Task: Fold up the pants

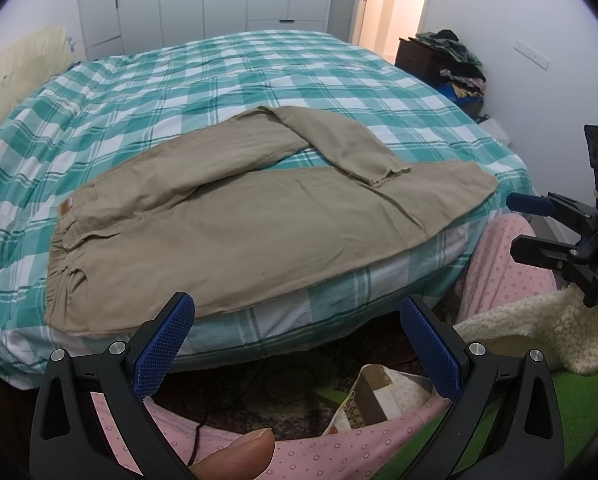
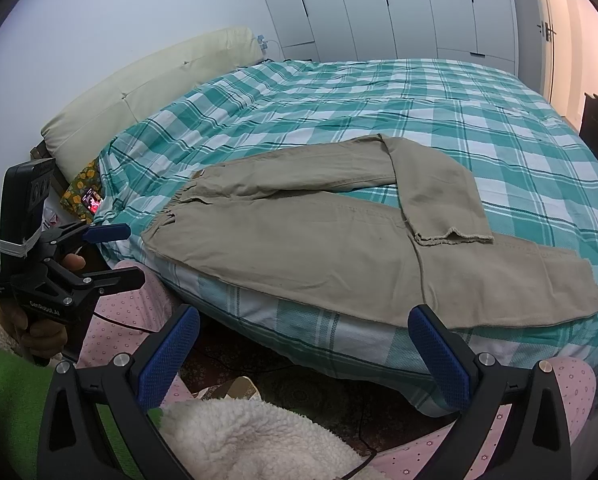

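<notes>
Bedding in teal-and-white check covers the bed (image 1: 259, 64), and the khaki pants (image 1: 235, 224) lie flat near its front edge, waistband (image 1: 61, 276) to the left. Folding looks barely begun: the far leg (image 1: 339, 140) is doubled back across the near leg, its frayed hem (image 1: 379, 176) on top, with the lengthwise and crosswise folds left. The left gripper (image 1: 295, 344) and right gripper (image 2: 303, 350) hover short of the mattress, both spread wide and holding nothing. The fly side and the pants' underside are hidden.
</notes>
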Available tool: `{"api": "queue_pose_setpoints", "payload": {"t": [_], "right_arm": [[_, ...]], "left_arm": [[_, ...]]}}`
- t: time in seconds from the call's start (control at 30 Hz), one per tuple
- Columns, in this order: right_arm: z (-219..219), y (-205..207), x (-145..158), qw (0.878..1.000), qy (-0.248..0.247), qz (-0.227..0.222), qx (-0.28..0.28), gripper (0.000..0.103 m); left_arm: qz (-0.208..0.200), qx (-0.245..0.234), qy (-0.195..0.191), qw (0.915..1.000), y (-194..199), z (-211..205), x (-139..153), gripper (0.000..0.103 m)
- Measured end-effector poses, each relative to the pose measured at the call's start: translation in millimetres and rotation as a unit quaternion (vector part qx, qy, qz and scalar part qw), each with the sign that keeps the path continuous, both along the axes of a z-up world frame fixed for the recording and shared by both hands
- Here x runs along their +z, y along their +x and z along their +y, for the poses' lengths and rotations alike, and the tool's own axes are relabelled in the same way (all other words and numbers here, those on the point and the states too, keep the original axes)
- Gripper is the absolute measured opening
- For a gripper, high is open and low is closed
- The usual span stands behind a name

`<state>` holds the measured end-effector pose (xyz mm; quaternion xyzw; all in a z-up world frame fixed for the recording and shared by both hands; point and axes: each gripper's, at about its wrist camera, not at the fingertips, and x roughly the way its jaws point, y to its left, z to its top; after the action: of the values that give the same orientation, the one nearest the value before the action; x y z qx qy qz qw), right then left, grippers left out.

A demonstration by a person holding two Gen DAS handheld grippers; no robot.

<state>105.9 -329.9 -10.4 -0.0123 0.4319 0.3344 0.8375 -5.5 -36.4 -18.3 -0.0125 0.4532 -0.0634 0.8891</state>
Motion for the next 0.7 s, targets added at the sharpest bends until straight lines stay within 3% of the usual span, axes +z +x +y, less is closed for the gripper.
{"api": "queue_pose_setpoints", "payload": {"t": [0.7], "right_arm": [[2.3,-0.3,0.6,1.0,0.001,0.003,0.001,0.103]], "left_arm": [[0.004,-0.001,0.001,1.0,0.1,1.1,-1.7,0.103]]}}
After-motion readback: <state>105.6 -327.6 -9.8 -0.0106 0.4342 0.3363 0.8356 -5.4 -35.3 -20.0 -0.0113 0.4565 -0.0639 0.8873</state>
